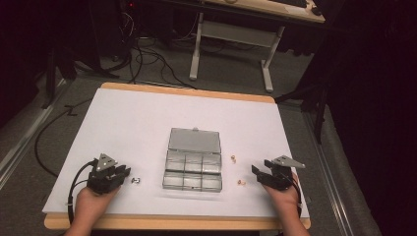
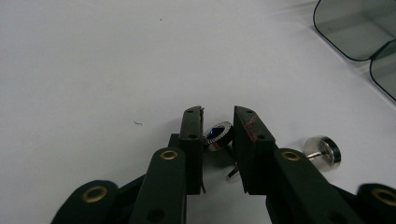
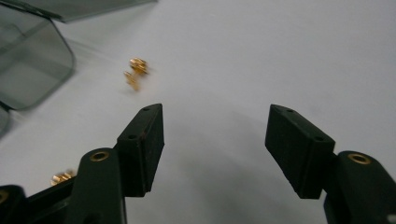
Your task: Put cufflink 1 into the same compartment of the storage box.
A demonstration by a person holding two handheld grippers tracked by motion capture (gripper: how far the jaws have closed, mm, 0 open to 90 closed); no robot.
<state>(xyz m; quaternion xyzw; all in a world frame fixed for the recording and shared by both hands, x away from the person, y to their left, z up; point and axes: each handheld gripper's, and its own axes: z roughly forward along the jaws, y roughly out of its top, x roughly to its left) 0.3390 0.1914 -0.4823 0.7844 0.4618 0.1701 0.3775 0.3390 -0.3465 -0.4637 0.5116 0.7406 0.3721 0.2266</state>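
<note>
My left gripper (image 1: 125, 173) (image 2: 218, 122) rests low at the near left of the white table and is shut on a small silver stud (image 2: 219, 135) with a dark round face. A second silver stud (image 2: 324, 150) (image 1: 136, 181) lies on the table just to its right. Near the front right, my right gripper (image 1: 255, 172) (image 3: 215, 121) is open with only bare table between its jaws. Two small gold studs (image 3: 135, 71) (image 3: 62, 177) lie to its left, between it and the box; in the high view they are one gold stud (image 1: 233, 158) and another (image 1: 241, 182).
A clear plastic compartment box (image 1: 193, 169) sits in the middle of the white table top (image 1: 147, 123) with its lid open toward the far side; its corners show as the box (image 2: 355, 32) and the box (image 3: 28, 60). Beyond the table are cables and a desk frame (image 1: 231, 44).
</note>
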